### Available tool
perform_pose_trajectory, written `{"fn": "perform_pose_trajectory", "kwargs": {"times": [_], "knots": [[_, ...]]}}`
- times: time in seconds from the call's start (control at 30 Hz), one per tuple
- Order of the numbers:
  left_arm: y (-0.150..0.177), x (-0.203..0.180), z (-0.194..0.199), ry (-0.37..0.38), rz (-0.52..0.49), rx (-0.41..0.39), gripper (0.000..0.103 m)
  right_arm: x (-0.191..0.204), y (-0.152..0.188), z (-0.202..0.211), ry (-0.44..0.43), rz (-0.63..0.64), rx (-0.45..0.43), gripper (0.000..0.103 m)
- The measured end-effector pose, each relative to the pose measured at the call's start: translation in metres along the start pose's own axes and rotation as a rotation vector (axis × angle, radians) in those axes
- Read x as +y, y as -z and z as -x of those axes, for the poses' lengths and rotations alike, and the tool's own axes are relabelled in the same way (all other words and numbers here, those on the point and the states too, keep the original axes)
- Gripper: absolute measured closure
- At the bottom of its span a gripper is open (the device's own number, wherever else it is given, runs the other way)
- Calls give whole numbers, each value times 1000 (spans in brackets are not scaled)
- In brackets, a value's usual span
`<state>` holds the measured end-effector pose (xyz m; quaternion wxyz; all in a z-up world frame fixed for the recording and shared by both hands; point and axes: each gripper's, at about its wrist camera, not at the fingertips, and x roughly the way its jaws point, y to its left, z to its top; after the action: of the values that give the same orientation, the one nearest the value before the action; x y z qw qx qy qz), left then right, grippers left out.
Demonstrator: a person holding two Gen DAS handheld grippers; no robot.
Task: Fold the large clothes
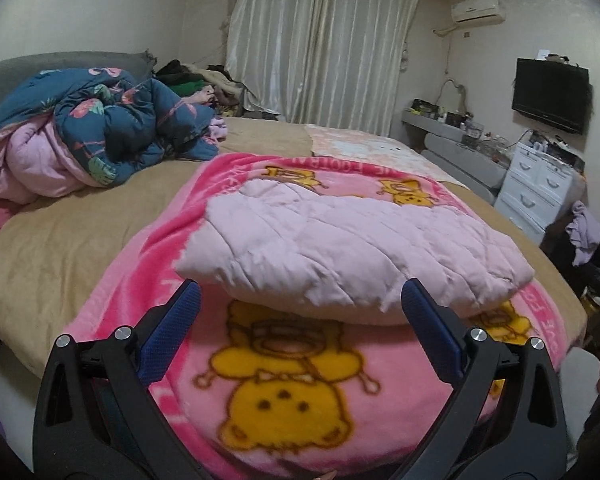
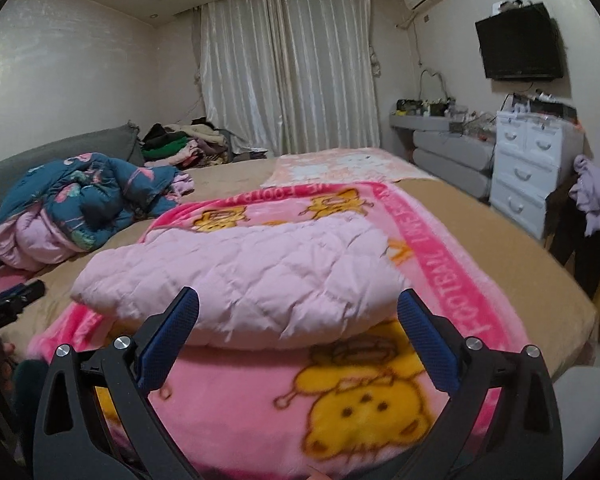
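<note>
Both hand-held grippers, left (image 1: 300, 300) and right (image 2: 299, 308), gape wide, gripping nothing; just ahead, the folded pink quilted garment (image 1: 340, 240) lies on the cartoon blanket (image 1: 284, 392).

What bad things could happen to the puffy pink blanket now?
The folded pale pink quilted garment looks puffy, so it might spring open, since both the left gripper and the right gripper are open and holding nothing. It also lies on the loose pink fleece cartoon blanket, so tugging that could drag it askew.
</note>
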<state>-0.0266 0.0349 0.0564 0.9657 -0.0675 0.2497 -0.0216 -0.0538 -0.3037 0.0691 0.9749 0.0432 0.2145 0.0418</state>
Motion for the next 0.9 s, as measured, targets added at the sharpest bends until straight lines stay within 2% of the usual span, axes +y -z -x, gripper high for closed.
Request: {"fn": "perform_pose_trajectory", "kwargs": {"times": [0.1, 0.2, 0.33, 0.5, 0.9], "knots": [[11, -7, 3, 47, -7, 13, 9, 12, 12, 6, 18, 30, 11, 4], [18, -15, 2, 53, -28, 30, 9, 24, 23, 8, 45, 84, 14, 4], [28, -20, -3, 52, -43, 53, 9, 33, 38, 5, 34, 121, 38, 4], [35, -18, -8, 54, -31, 76, 9, 39, 48, -6, 7, 105, 87, 4], [40, -19, -16, 63, -43, 111, 9, 48, 53, -21, -36, 97, 144, 4]]}}
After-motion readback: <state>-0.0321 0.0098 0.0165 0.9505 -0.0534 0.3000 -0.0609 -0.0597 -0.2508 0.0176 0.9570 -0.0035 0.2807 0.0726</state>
